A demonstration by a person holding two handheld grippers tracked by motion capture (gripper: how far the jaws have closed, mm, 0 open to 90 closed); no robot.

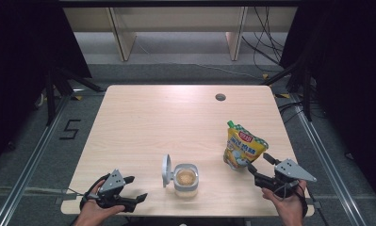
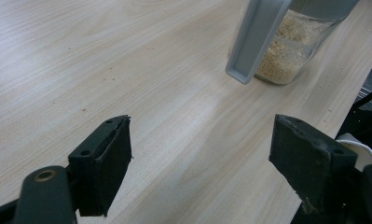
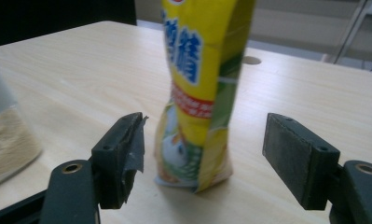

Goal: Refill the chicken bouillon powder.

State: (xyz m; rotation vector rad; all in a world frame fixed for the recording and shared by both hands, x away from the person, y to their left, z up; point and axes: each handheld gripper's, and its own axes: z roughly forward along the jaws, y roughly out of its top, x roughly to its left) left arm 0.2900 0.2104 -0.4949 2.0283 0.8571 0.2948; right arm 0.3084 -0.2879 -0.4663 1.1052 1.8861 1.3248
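A yellow and green pouch (image 1: 242, 145) with a green cap stands upright on the wooden table (image 1: 176, 117), right of centre. My right gripper (image 1: 261, 164) sits just in front of it with its jaws wide open; in the right gripper view the pouch (image 3: 200, 107) stands beyond the pads (image 3: 123, 149), untouched. A clear jar (image 1: 186, 179) of tan granules stands near the front edge with its grey lid (image 1: 166, 170) flipped up on the left. My left gripper (image 1: 134, 188) rests open at the front left, pointing toward the jar (image 2: 291, 51).
A round cable hole (image 1: 220, 97) lies near the table's far right. Black stands and cables flank the table, and shelving legs stand behind it. The table's front edge runs close under both hands.
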